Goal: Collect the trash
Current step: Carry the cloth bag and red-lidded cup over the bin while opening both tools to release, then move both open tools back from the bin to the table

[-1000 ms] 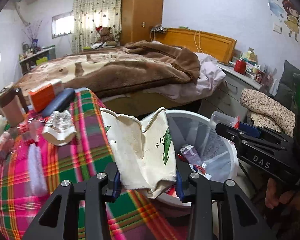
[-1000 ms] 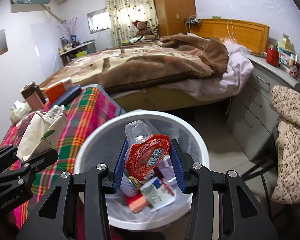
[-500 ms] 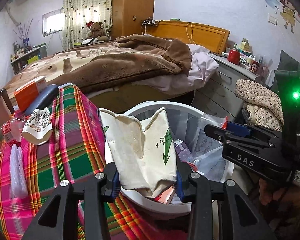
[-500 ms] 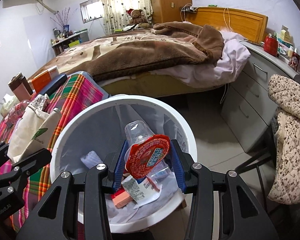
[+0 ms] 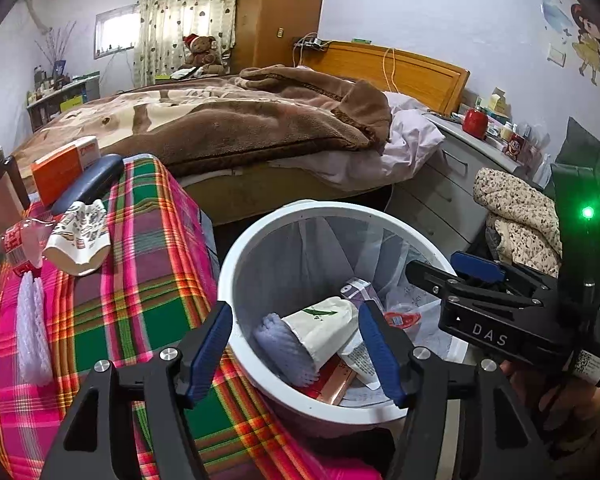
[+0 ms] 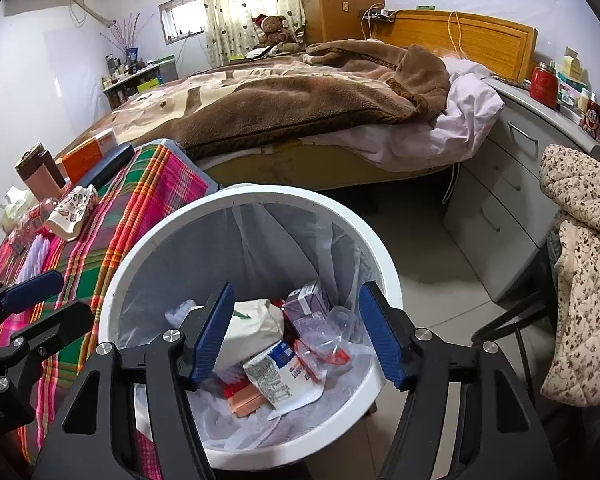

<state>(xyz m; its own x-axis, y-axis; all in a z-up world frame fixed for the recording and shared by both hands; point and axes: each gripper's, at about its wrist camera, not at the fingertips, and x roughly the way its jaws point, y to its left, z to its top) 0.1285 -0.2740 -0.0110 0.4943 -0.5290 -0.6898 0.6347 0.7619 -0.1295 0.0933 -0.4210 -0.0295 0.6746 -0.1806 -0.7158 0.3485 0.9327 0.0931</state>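
A white lined trash bin (image 5: 236,264) (image 6: 384,264) stands beside the plaid table. Inside lie a cream paper bag with a green mark (image 5: 324,330) (image 6: 252,328), a clear cup with a red foil lid (image 6: 324,344), a purple carton (image 6: 308,308) and other wrappers. My left gripper (image 5: 296,344) is open and empty above the bin. My right gripper (image 6: 296,332) is open and empty above the bin; it also shows at the right of the left wrist view (image 5: 460,276). A crushed paper cup (image 5: 80,236) (image 6: 72,212) and a white foam net (image 5: 32,332) lie on the table.
The plaid table (image 5: 140,280) also holds an orange box (image 5: 64,168), a dark case (image 5: 88,188) and a brown flask (image 6: 40,172). A bed with a brown blanket (image 6: 280,92) is behind. Grey drawers (image 6: 500,184) and a floral quilt (image 6: 580,260) stand at the right.
Both grippers opened. The paper bag dropped from the left gripper and the red-lidded cup from the right gripper; both now lie in the bin.
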